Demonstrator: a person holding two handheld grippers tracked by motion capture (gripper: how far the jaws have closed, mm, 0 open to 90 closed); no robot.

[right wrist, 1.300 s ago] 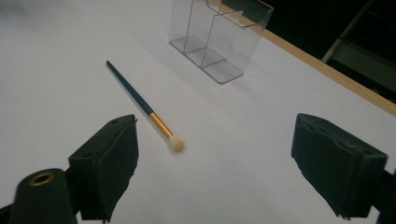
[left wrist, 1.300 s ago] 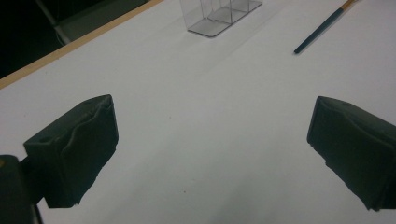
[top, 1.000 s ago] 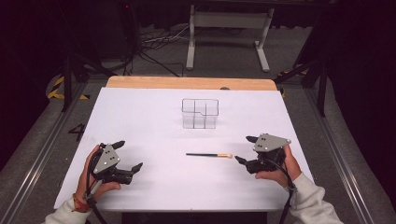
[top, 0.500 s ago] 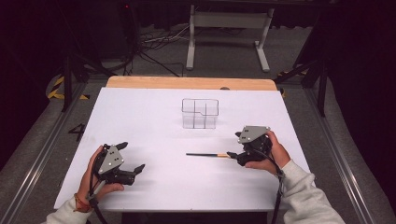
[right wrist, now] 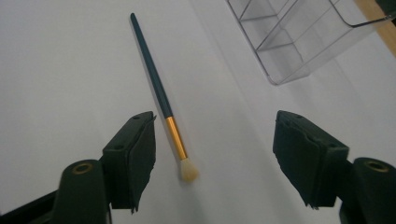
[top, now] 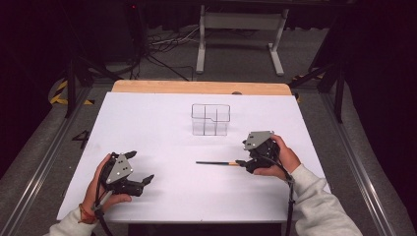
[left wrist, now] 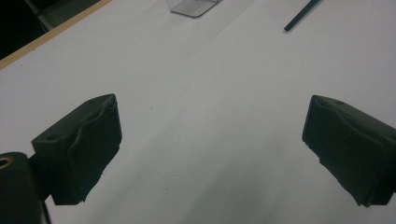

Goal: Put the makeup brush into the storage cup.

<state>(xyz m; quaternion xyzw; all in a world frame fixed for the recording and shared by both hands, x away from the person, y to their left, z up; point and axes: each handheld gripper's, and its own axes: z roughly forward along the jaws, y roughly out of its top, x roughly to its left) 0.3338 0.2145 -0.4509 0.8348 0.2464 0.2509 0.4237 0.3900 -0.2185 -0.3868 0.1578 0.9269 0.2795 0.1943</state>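
Bristles of brush [right wrist: 188, 171] lie between right gripper [right wrist: 215, 161] fingers.

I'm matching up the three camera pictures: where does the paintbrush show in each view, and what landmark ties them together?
High view: the paintbrush lies mid-table, its bristle end at the right gripper.
Left gripper view: its dark handle tip shows at the top right edge.
Right gripper view: it runs from top centre down between the open jaws, nearer the left jaw.
Shared landmark: the clear divided organiser box.
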